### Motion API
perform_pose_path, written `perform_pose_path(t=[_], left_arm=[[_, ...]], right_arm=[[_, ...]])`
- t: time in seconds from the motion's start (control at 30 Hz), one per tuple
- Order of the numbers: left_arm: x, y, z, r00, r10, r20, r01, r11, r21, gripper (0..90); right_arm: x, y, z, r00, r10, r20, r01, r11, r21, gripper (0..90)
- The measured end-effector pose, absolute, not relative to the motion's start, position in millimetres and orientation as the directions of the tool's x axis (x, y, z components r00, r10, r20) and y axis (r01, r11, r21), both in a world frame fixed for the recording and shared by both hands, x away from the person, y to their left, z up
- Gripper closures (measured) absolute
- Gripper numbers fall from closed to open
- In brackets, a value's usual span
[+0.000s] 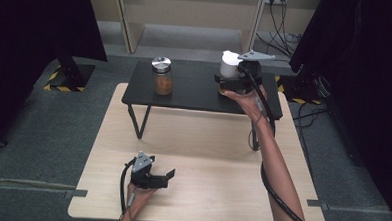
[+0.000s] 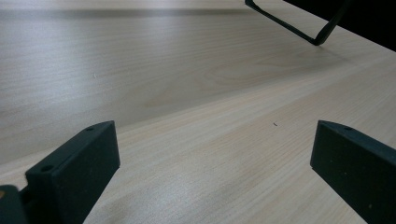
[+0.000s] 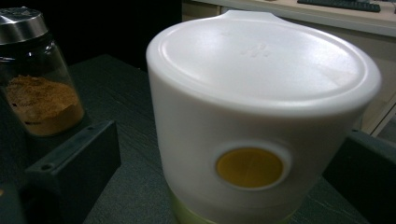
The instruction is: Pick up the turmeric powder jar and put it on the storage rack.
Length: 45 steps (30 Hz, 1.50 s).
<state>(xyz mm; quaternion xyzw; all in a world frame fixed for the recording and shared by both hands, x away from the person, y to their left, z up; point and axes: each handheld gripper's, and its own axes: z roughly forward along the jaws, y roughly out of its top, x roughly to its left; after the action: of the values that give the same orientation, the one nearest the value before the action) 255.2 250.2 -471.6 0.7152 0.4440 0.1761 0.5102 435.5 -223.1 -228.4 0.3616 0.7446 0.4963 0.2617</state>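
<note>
A white lidded container (image 1: 229, 66) with a round yellow window (image 3: 250, 167) stands on the right part of a low black raised table (image 1: 195, 93). My right gripper (image 1: 228, 83) is open around it: in the right gripper view (image 3: 219, 149) the container (image 3: 261, 93) sits between the jaws with a gap on the left side. A glass jar of brown powder (image 1: 162, 78) with a metal cap stands on the left part of the same black top (image 3: 39, 79). My left gripper (image 1: 169, 179) rests low over the wooden table (image 1: 207, 156), open, with nothing between its jaws (image 2: 215, 154).
The black table's wire leg (image 2: 299, 30) stands on the wooden top (image 2: 187, 70) ahead of the left gripper. Dark panels (image 1: 32, 28) flank both sides, with hazard-striped bases on the floor. Cables (image 1: 280, 29) hang at the back right.
</note>
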Motion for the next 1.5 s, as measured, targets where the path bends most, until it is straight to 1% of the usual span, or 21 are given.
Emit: perform_pose_path(t=[0.23, 0.27, 0.37, 0.5, 0.53, 0.73, 1.0, 1.2, 1.27, 1.5], left_arm=[[255, 250, -472, 0.544, 0.815, -0.201, 0.455, -0.086, 0.886, 0.5], [255, 250, -472, 0.544, 0.815, -0.200, 0.455, -0.086, 0.887, 0.5], [255, 250, -472, 0.544, 0.815, -0.199, 0.454, -0.087, 0.887, 0.5], [255, 250, -471, 0.546, 0.815, -0.195, 0.453, -0.091, 0.887, 0.5], [255, 250, -471, 0.546, 0.815, -0.195, 0.453, -0.092, 0.887, 0.5], [255, 249, -471, 0.544, 0.816, -0.198, 0.454, -0.088, 0.886, 0.6], [255, 249, -471, 0.543, 0.817, -0.196, 0.454, -0.089, 0.886, 0.5], [255, 249, -471, 0.543, 0.817, -0.196, 0.454, -0.089, 0.886, 0.5], [255, 249, -471, 0.543, 0.817, -0.195, 0.454, -0.090, 0.886, 0.5], [255, 248, -471, 0.542, 0.817, -0.195, 0.453, -0.090, 0.887, 0.5]], right_arm=[[425, -219, -228, -0.593, 0.803, -0.067, 0.248, 0.261, 0.933, 0.0], [420, -221, -226, -0.605, 0.791, -0.092, 0.228, 0.283, 0.932, 0.0], [411, -221, -226, -0.602, 0.790, -0.119, 0.203, 0.295, 0.934, 0.0], [402, -223, -224, -0.595, 0.795, -0.122, 0.219, 0.306, 0.926, 0.0], [399, -223, -226, -0.592, 0.794, -0.135, 0.211, 0.315, 0.926, 0.0], [382, -231, -240, -0.647, 0.750, -0.140, 0.183, 0.331, 0.926, 0.1], [351, -234, -256, -0.666, 0.734, -0.131, 0.161, 0.313, 0.936, 0.0], [334, -235, -270, -0.702, 0.699, -0.136, 0.149, 0.331, 0.932, 0.0], [331, -235, -273, -0.709, 0.692, -0.135, 0.148, 0.334, 0.931, 0.1], [321, -234, -301, -0.766, 0.630, -0.128, 0.144, 0.362, 0.921, 0.0]])
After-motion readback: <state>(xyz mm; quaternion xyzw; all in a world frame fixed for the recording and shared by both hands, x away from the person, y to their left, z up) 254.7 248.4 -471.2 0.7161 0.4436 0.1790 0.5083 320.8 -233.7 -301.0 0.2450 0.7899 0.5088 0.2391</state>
